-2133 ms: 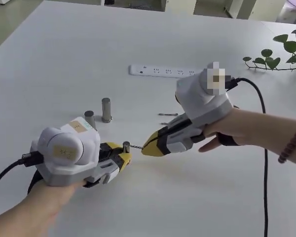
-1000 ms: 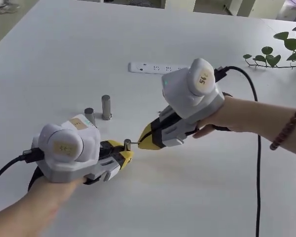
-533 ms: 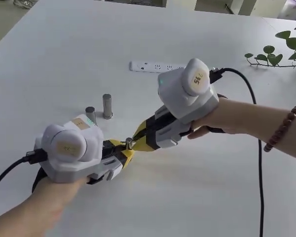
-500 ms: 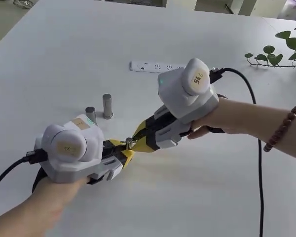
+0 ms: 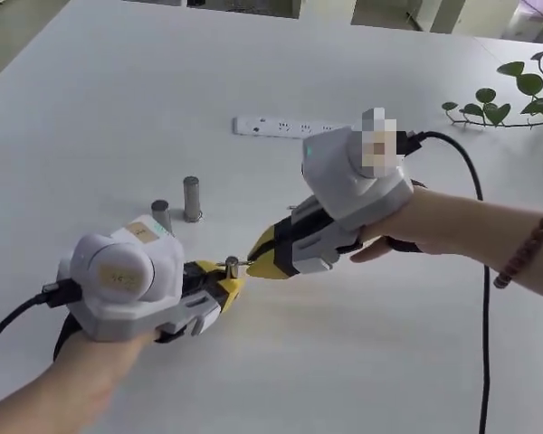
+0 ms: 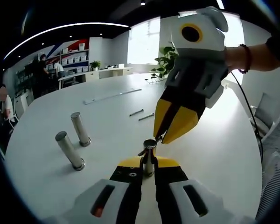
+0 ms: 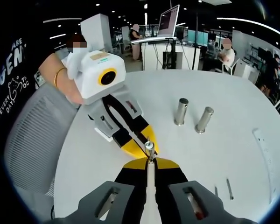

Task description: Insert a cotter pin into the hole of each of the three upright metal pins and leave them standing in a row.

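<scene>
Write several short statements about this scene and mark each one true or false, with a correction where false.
1. The left claw grips a metal pin. True.
2. The other two pins lie flat on the table. False: both stand upright.
3. The right claw holds a cotter pin at the gripped pin's top. True.
4. The power strip lies between the claws. False: it lies beyond them.
5. Spare cotter pins lie on the table. True.
</scene>
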`<state>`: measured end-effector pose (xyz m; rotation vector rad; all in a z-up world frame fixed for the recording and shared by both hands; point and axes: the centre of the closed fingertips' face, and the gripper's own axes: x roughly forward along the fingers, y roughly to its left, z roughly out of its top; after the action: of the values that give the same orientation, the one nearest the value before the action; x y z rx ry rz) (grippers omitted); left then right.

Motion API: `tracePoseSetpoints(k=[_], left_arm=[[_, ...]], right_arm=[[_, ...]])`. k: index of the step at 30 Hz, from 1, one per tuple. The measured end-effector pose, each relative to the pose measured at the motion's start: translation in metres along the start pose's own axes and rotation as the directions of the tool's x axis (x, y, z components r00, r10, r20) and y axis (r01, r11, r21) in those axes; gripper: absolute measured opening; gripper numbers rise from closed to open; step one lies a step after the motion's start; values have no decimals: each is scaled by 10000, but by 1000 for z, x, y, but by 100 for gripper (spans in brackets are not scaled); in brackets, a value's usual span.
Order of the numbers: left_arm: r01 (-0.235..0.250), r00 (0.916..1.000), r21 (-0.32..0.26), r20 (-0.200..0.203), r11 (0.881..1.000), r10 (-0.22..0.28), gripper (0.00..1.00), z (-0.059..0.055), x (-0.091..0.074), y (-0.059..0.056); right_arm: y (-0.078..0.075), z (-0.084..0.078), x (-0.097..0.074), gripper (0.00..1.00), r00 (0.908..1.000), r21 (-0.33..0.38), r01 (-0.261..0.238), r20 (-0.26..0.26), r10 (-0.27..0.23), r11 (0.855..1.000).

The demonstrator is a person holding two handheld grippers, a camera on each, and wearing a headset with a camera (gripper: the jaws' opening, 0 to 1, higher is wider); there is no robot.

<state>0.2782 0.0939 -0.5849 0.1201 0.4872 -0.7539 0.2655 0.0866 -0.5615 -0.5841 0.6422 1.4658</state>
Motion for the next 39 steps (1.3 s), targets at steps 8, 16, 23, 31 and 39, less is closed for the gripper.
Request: tracePoseSetpoints(k=[8,16,23,31,39], left_arm=[[15,10000,-1,-40,10000,-15,7,0,-1,0],[63,9999,-23,-114,10000,-63,6,-1,-2,0],[-122,9998,184,-134,9998,124,6,0,-6,8],[-190,9998,287,-108,9994,193,6,-1,-13,19],[-102,9999,373,-121,9993,106,6,-2,-16,28]], right_arm=[[2,4,4,0,10000,3,38,28,-38,10000],[1,9,8,0,9998,-35,95,149,-95,9999],[-3,15,14,0,9997,-85,151,216,-149,9998],[-7,24,22,0,9993,-149,226,301,-221,9996],[-13,31,29,0,9986,64,361,377,-363,9993]])
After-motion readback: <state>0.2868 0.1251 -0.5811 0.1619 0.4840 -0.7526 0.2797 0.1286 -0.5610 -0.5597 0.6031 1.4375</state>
